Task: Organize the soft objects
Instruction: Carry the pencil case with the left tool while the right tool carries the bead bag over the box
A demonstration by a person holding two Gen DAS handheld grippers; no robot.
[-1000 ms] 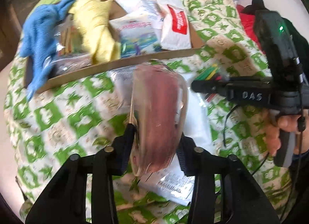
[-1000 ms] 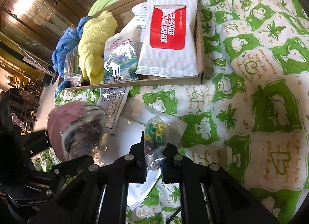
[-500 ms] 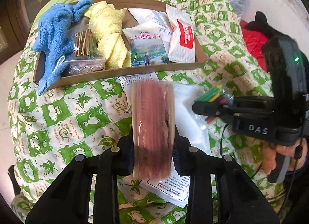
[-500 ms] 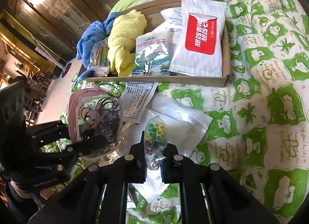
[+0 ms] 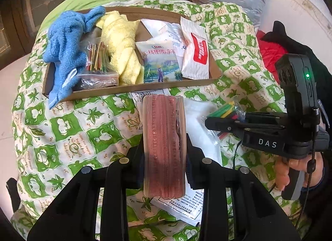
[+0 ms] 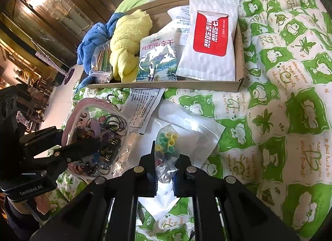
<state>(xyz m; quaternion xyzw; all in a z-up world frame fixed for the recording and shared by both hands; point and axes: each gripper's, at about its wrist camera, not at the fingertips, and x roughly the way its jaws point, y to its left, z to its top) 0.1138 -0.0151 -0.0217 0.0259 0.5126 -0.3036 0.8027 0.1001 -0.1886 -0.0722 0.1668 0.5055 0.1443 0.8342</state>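
So right now I'm holding two things at once over the bed with its green-and-white patterned quilt. My left gripper is clamping a pink-rimmed clear zip pouch full of black hair ties, held edge-on and lifted off the quilt; its jaws have just been closing further, squeezing the squashy pouch thinner between the pads. My right gripper is pinched almost fully shut on the crinkled neck of a small clear bag of coloured plastic tubes, gripping the gathered plastic, I'm guessing because the loose tubes inside would slide around otherwise. Both bags are hanging just in front of the shallow brown cardboard tray, which is already carrying a fluffy blue cloth, a twisted yellow towel, a clear bag of coloured sticks and some snack packets including a white one with a red label. Compared with a second ago, the pouch is looking noticeably flatter and straighter, turned from bulging sideways to standing square between the pads, and the tray is sitting more centred in the left view. I'm reckoning the next bit is carrying both to the tray, and the pouch might slip.
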